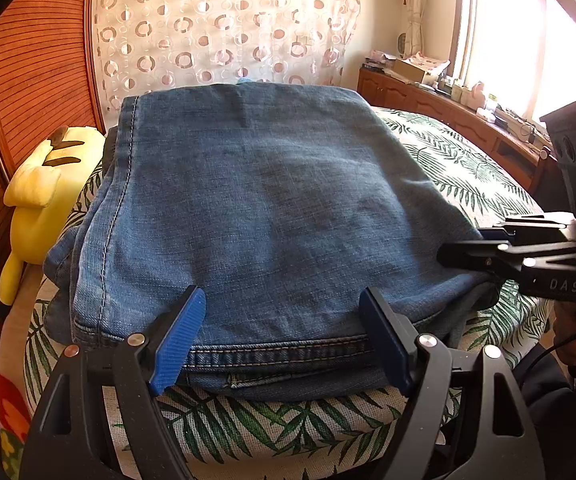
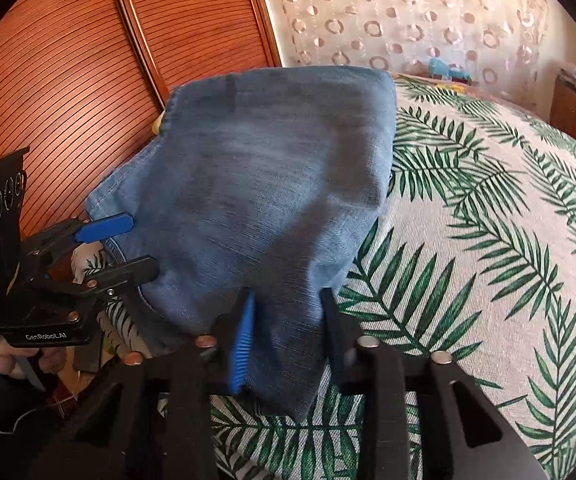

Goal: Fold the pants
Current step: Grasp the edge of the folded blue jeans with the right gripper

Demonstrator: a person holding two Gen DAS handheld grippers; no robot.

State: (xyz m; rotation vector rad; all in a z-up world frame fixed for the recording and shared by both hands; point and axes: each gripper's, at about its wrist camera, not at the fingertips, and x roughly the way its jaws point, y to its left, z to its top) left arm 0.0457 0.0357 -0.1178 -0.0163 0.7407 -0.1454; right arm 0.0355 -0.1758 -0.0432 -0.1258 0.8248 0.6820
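Observation:
Folded blue jeans [image 1: 268, 200] lie as a thick stack on the leaf-print bedspread [image 1: 452, 160]. My left gripper [image 1: 282, 300] is open, its blue pads [image 1: 180, 336] set wide apart over the stack's near hem edge without squeezing it. In the right wrist view the same gripper [image 2: 142, 245] sits at the left edge of the jeans [image 2: 268, 180]. My right gripper [image 2: 286, 312] is shut on the near right corner of the jeans, and denim fills the gap between its fingers. The left wrist view shows that gripper [image 1: 464, 246] pinching the stack's right edge.
A yellow plush toy [image 1: 44, 192] lies left of the jeans against the slatted wooden panel [image 1: 40, 60]. A wooden sideboard [image 1: 428, 100] with clutter runs under the window at the right. The bedspread [image 2: 488, 240] stretches to the right of the jeans. A hand [image 2: 4, 356] holds the left gripper.

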